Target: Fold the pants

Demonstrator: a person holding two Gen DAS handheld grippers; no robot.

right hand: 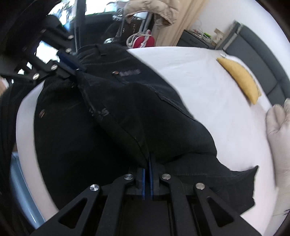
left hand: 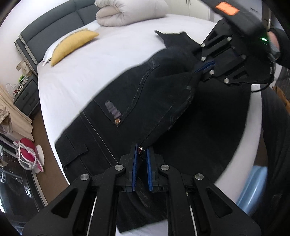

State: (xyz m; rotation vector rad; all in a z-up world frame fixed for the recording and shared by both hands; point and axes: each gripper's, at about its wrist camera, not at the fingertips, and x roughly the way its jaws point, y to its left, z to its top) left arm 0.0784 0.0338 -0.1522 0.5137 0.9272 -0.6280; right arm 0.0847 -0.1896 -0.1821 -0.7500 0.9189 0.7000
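Observation:
Black jeans (left hand: 137, 101) lie on a white bed (left hand: 101, 59), partly lifted. My left gripper (left hand: 142, 154) is shut on the jeans' waist edge by a rivet. My right gripper (left hand: 203, 69) shows at the upper right of the left wrist view, shut on another part of the same edge. In the right wrist view the right gripper (right hand: 147, 168) pinches a fold of the jeans (right hand: 126, 112), and the left gripper (right hand: 72, 66) holds the waistband at the upper left. The cloth hangs stretched between both grippers above the rest of the jeans.
A yellow pillow (left hand: 72, 45) and a rolled white duvet (left hand: 130, 12) lie near the grey headboard (left hand: 50, 29). A nightstand (left hand: 27, 98) and red shoes (left hand: 27, 150) are on the floor beside the bed. A light blue stool (left hand: 253, 188) stands at the bed's near edge.

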